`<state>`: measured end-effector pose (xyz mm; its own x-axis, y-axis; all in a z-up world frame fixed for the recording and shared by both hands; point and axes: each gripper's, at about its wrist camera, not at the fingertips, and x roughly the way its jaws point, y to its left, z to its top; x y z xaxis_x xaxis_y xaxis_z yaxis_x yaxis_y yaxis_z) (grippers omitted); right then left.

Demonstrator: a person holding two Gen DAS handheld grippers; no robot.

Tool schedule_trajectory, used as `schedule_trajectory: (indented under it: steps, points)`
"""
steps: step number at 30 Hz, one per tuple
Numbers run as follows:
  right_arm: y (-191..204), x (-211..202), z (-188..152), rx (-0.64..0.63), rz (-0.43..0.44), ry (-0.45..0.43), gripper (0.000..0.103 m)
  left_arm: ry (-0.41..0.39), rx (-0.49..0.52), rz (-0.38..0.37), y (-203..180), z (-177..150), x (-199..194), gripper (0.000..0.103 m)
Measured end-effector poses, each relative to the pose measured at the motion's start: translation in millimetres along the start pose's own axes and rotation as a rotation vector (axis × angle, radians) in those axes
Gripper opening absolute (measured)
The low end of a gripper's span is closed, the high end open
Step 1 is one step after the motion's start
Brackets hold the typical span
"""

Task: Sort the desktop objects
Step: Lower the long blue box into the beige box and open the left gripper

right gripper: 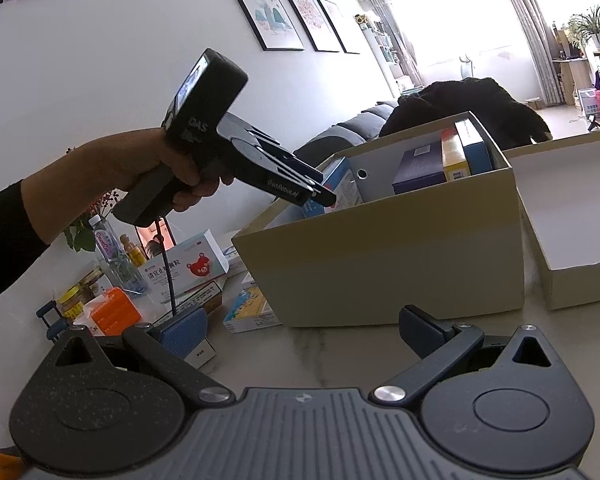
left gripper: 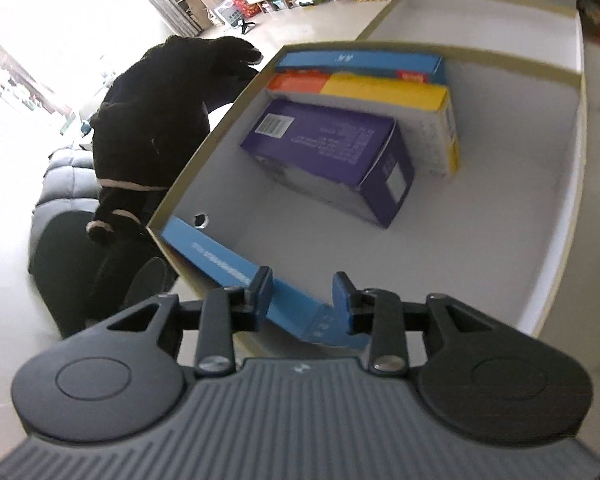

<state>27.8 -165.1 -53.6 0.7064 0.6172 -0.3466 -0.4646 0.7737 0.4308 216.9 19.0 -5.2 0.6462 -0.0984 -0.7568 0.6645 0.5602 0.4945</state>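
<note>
Already boxed: purple box (left gripper: 332, 160), yellow box (left gripper: 396, 92) and another blue one are sitting upper centre in the carton (left gripper: 572, 184)
Left gripper (left gripper: 302, 300): gripping blue box (left gripper: 220, 258) at carton's lower-left wall
Right gripper (right gripper: 300, 332): hanging open, empty
Remaining: packets (right gripper: 252, 308) are waiting left of the carton

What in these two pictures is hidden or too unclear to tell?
- Left wrist view: whether the left claw pinches the blue box; its near end sits behind the fingers.
- Right wrist view: that box is largely covered by the claw and the cardboard box wall.
- Right wrist view: small print on the table's packages is unreadable.
</note>
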Motion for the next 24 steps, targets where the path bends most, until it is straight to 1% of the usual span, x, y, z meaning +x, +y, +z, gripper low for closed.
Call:
schedule_trajectory:
  steps: [3, 6, 11, 14, 16, 18, 21, 24]
  points:
    - [-0.3, 1.6, 0.5, 0.003, 0.0, 0.002, 0.103, 0.008, 0.036, 0.01, 0.8, -3.5, 0.2, 0.036]
    - [0.4, 4.4, 0.3, 0.004, 0.002, 0.008, 0.103, 0.027, 0.066, 0.051, 1.3, -7.2, 3.4, 0.036]
    - [1.9, 7.1, 1.3, -0.001, 0.012, 0.01, 0.103, 0.018, 0.034, 0.048, 7.7, -10.1, 4.2, 0.037]
    - [2.7, 7.5, 1.4, -0.003, 0.014, 0.012, 0.103, 0.014, 0.036, 0.05, 6.4, -9.6, 4.0, 0.037]
    - [2.2, 7.3, 2.1, -0.003, 0.01, 0.011, 0.103, 0.004, -0.004, 0.03, 10.5, -9.3, 3.2, 0.037]
    - [1.8, 6.4, 3.0, 0.0, 0.007, 0.008, 0.103, -0.009, -0.076, 0.004, 18.5, -10.0, 2.2, 0.038]
    - [3.3, 4.0, 4.0, -0.002, 0.0, 0.002, 0.103, -0.034, -0.168, -0.013, 29.0, -14.6, -1.4, 0.039]
    - [5.5, 1.8, 3.8, -0.01, -0.007, 0.004, 0.103, -0.071, -0.158, -0.027, 29.7, -20.9, -9.6, 0.04]
